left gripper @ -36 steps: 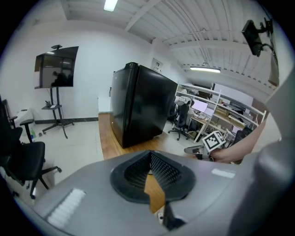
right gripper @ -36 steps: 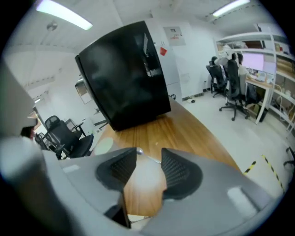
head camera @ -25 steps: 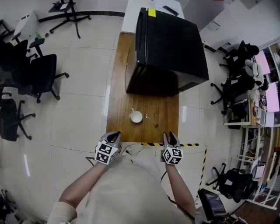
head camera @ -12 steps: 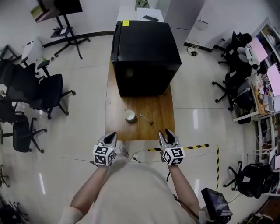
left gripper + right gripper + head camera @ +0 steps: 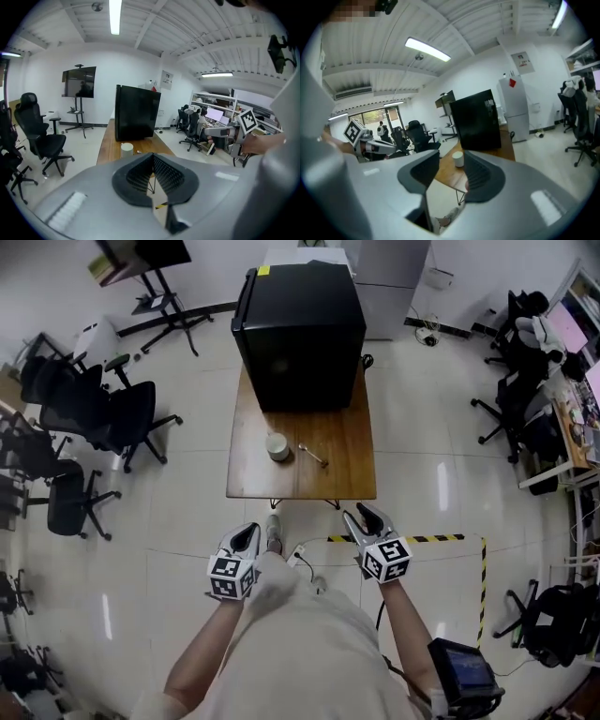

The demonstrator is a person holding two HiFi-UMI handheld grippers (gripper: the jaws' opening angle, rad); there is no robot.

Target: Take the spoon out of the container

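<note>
You are holding the left gripper (image 5: 251, 530) pressed together and the right gripper (image 5: 364, 515) spread, both empty. The spoon (image 5: 313, 456) is lying beside the container (image 5: 277, 445); avoid nudging either.

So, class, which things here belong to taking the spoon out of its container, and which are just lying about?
Belongs to the job:
- cup
- spoon, lying on the table beside the cup
- left gripper, shut and empty
- right gripper, open and empty

Just lying about:
- black cabinet
- office chairs
- striped floor tape
</note>
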